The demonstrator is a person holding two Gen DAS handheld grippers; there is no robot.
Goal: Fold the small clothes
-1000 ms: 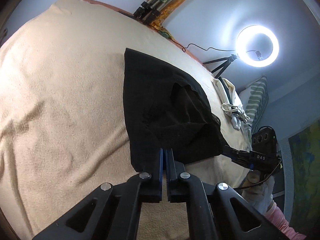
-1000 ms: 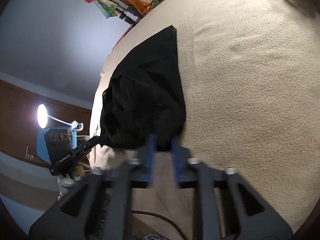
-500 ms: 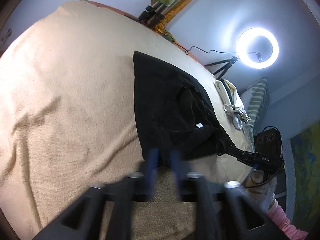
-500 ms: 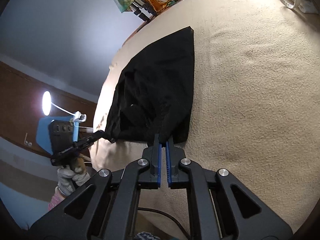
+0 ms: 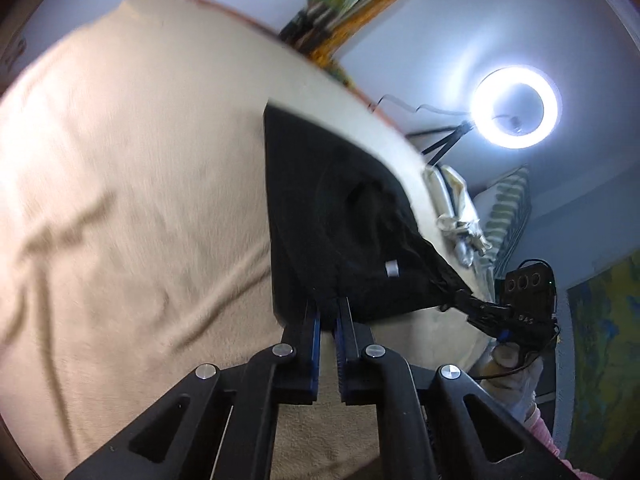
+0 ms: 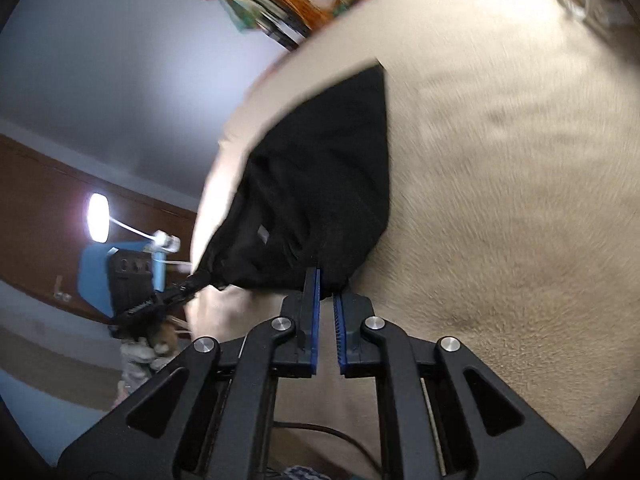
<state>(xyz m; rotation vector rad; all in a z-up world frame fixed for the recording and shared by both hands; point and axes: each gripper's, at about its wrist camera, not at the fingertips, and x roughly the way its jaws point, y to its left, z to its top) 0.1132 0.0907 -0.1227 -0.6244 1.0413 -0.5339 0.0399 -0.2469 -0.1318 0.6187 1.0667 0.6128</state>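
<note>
While both grippers pinch it, the black garment [image 5: 320,220] hangs taut.
Left gripper [image 5: 329,314] and right gripper [image 6: 326,284] each clench its thin, matte hem (fuzzy beige blanket [image 5: 120,200] beneath).

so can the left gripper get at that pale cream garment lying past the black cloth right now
Probably not as things stand: the left gripper looks clamped on the near edge of the black cloth, and the pale cream garment lies beyond that cloth, so it would need to let go first.

Black garment [image 5: 328,240] on beige blanket [image 5: 140,200]; green-and-white striped pillow [image 5: 508,216].
</note>
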